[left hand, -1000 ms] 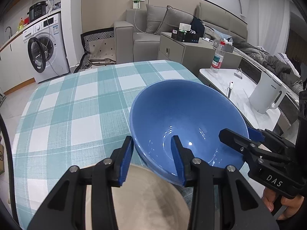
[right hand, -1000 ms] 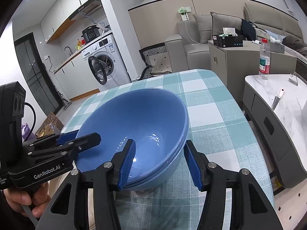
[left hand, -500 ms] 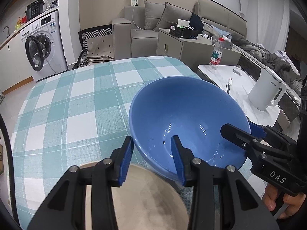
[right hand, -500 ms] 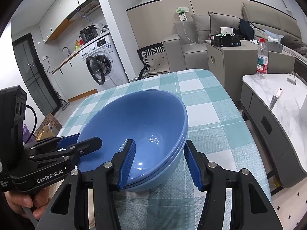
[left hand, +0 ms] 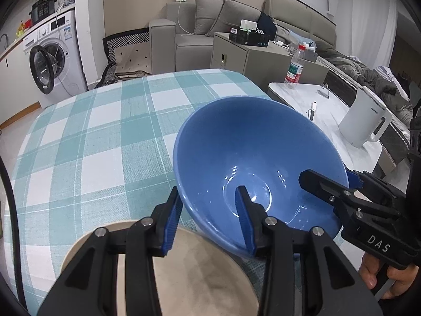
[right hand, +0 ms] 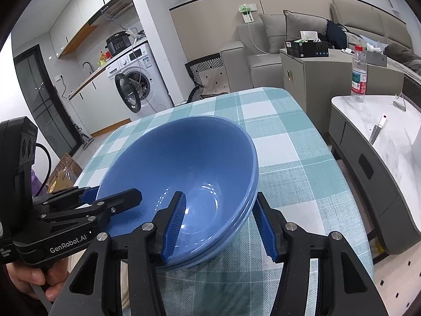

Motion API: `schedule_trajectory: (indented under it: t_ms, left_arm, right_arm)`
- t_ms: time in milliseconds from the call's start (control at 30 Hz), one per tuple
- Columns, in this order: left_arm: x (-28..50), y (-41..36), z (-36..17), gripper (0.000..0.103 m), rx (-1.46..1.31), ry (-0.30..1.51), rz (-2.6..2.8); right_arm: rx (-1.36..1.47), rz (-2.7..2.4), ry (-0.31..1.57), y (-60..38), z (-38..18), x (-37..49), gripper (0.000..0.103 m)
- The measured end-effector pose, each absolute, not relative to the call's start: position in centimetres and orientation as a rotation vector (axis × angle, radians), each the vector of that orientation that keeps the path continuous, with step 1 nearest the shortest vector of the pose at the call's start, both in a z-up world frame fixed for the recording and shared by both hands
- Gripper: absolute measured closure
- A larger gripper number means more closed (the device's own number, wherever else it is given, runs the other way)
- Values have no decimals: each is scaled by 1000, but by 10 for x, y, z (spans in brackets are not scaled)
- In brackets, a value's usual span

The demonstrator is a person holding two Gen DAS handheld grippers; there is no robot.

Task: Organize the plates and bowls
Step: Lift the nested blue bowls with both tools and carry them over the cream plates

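Observation:
A stack of two nested blue bowls (left hand: 252, 158) is held above the checked tablecloth (left hand: 105, 131); both rims show in the right wrist view (right hand: 184, 163). My left gripper (left hand: 210, 218) straddles the near rim, one finger inside and one outside. My right gripper (right hand: 221, 223) straddles the opposite rim the same way. Both look clamped on the bowl walls. A beige plate (left hand: 205, 276) lies on the table under my left gripper, partly hidden by its fingers.
A white marble side table (left hand: 329, 110) stands to the right with a white kettle (left hand: 365, 121), a water bottle (left hand: 294, 68) and a small knife (right hand: 376, 130). A grey cabinet (right hand: 315, 73), a sofa and a washing machine (left hand: 50, 63) lie beyond the table.
The bowls, held by both grippers, have shifted slightly over the table, towards its far edge. Both grips are unchanged.

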State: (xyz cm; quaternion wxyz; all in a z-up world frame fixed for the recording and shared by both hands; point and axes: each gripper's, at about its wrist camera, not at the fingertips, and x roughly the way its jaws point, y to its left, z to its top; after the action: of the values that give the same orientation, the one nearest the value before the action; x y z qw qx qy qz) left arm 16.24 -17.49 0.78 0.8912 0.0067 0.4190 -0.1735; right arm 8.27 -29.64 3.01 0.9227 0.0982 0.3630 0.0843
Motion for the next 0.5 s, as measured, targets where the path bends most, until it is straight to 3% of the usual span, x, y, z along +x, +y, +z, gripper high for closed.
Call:
schedule_trajectory:
  t_ms: [500]
  left_arm:
    - [156,-179,10,63,37,863,-349]
  right_arm:
    - [218,187,756,-301,28,86,49]
